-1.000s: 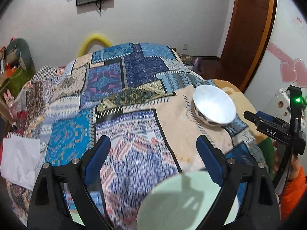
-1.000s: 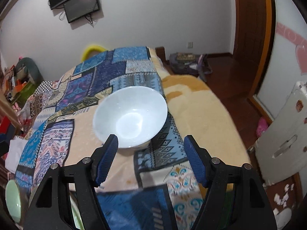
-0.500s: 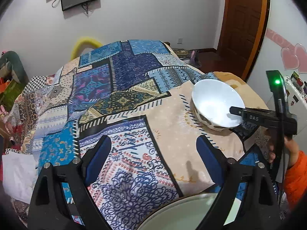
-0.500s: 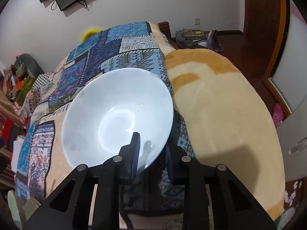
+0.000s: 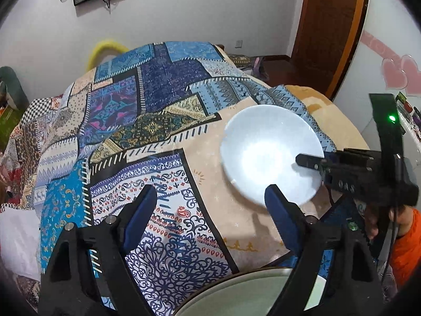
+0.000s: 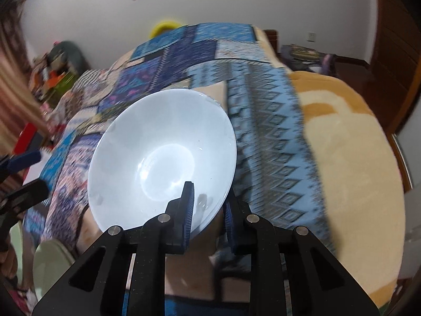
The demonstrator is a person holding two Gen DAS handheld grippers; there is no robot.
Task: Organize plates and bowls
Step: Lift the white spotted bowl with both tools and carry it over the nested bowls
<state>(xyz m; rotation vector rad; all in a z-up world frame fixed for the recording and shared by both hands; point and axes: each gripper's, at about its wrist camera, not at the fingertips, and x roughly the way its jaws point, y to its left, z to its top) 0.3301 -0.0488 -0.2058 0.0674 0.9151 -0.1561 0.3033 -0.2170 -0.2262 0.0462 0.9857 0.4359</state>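
- Right gripper [image 6: 208, 205], black frame with blue pads, is clamped on near rim of round white ceramic bowl [image 6: 163, 155]: one pad inside the wall, the other outside; jaws closing the last bit onto the rim.
- Bowl looks tilted toward the camera in right wrist view, gripped side raised; whether its base touches the cover I cannot tell.
- Bowl sits over the beige patch of the patchwork blue-and-beige bed cover [image 5: 147, 121], toward the bed's right edge, near the plain tan blanket [image 6: 350, 142].
- Left gripper [image 5: 210, 210] hangs above the cover with fingers wide apart, nothing between the pads; jaws closing slightly.
- Pale green round plate [image 5: 250, 295] lies under the left gripper at the bed's near edge; a second pale green piece [image 6: 50, 260] shows at the near left in right wrist view.
- Step in hand, my read: pick up the white bowl, grasp just made.
- Next move likely calls for lifting clear while holding the thin-rim pinch firm, levelling the bowl, then carrying it toward the green dishes to stack; left needs to grip or steady the plate.
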